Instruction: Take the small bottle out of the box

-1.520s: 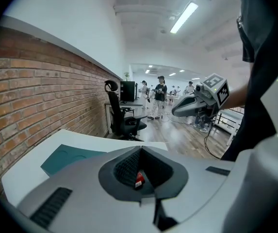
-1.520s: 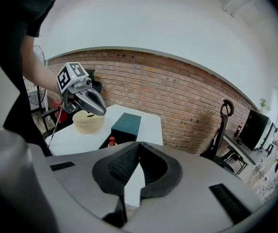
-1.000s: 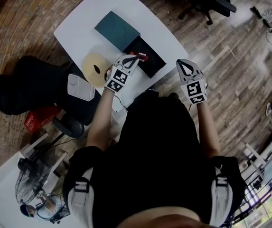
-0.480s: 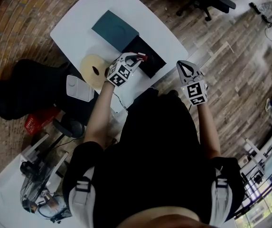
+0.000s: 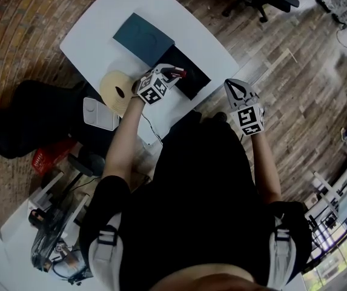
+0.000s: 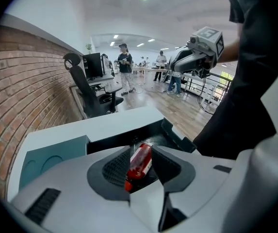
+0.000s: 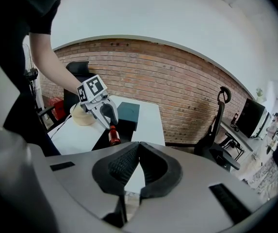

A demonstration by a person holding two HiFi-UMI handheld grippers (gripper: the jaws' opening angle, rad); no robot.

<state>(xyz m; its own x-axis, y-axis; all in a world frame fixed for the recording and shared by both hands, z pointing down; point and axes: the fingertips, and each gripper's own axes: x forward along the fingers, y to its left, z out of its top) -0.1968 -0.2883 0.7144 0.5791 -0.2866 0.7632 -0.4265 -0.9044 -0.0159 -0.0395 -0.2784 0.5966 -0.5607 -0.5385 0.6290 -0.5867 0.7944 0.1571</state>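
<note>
Head view: the left gripper (image 5: 172,73) reaches forward over the open black box (image 5: 196,83), while the right gripper (image 5: 234,85) hangs idle beside the table (image 5: 94,29). Left gripper view: its jaws are opening with the small red bottle (image 6: 139,161) loose between them over the box, so the pads should probably centre on its body before closing. Right gripper view: that gripper's jaws are together, empty.

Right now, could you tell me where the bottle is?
In the head view, upper centre: the bottle is between the left gripper's opening jaws, in the black box beside the teal lid.
</note>
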